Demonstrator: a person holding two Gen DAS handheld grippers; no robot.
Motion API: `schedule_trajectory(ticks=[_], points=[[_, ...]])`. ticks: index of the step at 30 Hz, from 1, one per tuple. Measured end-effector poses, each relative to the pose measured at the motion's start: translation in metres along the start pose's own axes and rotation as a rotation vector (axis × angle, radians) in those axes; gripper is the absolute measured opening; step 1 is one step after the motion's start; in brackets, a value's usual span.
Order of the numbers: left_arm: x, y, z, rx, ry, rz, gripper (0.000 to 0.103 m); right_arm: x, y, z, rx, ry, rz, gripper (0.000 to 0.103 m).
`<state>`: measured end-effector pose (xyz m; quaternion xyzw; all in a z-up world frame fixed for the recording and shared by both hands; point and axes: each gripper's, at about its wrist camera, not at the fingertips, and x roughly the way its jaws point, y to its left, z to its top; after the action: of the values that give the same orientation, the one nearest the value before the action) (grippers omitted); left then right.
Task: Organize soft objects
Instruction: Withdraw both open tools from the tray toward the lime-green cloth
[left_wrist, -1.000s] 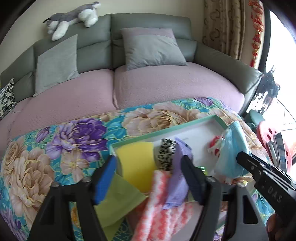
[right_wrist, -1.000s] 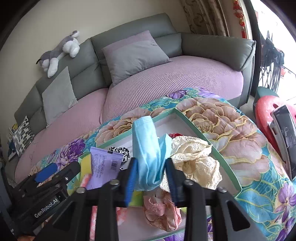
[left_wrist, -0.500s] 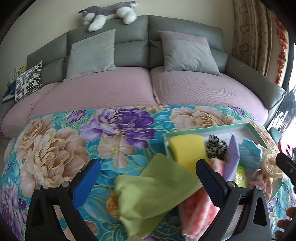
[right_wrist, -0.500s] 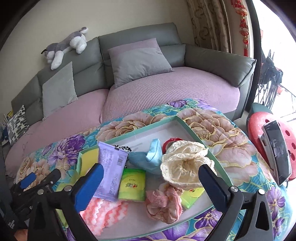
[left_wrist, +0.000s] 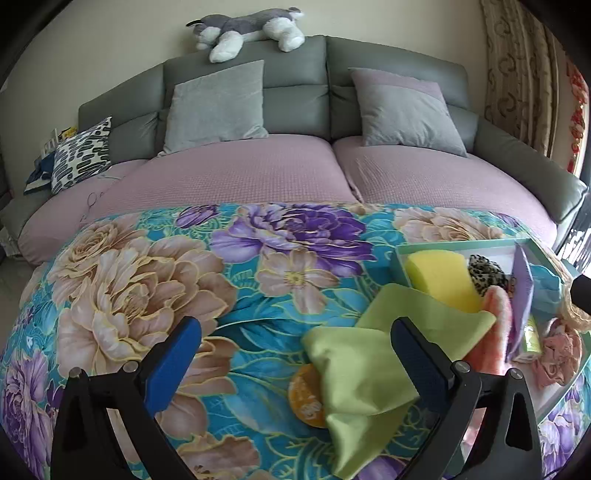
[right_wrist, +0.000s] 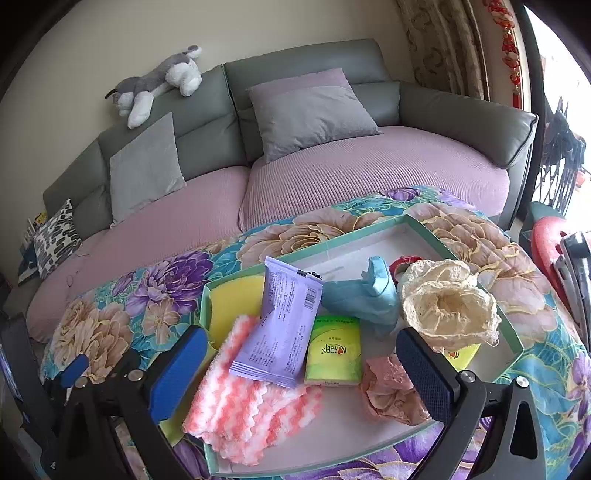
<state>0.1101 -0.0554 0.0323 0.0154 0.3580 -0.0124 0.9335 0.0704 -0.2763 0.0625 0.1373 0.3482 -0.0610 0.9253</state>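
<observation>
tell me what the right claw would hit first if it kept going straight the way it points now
Probably the green tissue pack, lying flat in the tray midway between the open fingers of the right claw. The purple packet leans just left of that line. Depth is hard to judge through the fisheye.

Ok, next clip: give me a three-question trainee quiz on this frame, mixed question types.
1. True or false: the light green cloth lies fully inside the green-rimmed tray.
2. Multiple choice: in the right wrist view, what leans over the yellow sponge and the pink-and-white towel? A) the purple packet B) the cream lace piece C) the blue mask
3. Fill in: the fingers of the left gripper and right gripper are both ____.

Key: 1 false, it hangs out over the floral blanket; 2 A; 3 open, holding nothing.
</observation>
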Motion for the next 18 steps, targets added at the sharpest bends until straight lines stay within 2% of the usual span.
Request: schedule_trajectory(ticks=[6,11,14,18], points=[[0.004,0.024,-0.004,-0.034,0.012,0.042,0.102,0.015,0.016,-0.007,-0.049,0.058,0.014,0.103],[0.013,0.048,-0.011,-0.068,0.055,0.083,0.102,0.025,0.032,-0.014,-0.07,0.099,0.038,0.103],[0.015,0.054,-0.014,-0.074,0.081,0.081,0.102,0.025,0.041,-0.017,-0.09,0.106,0.048,0.103],[0.015,0.051,-0.017,-0.071,0.108,0.034,0.102,0.023,0.045,-0.019,-0.091,0.107,0.05,0.103]])
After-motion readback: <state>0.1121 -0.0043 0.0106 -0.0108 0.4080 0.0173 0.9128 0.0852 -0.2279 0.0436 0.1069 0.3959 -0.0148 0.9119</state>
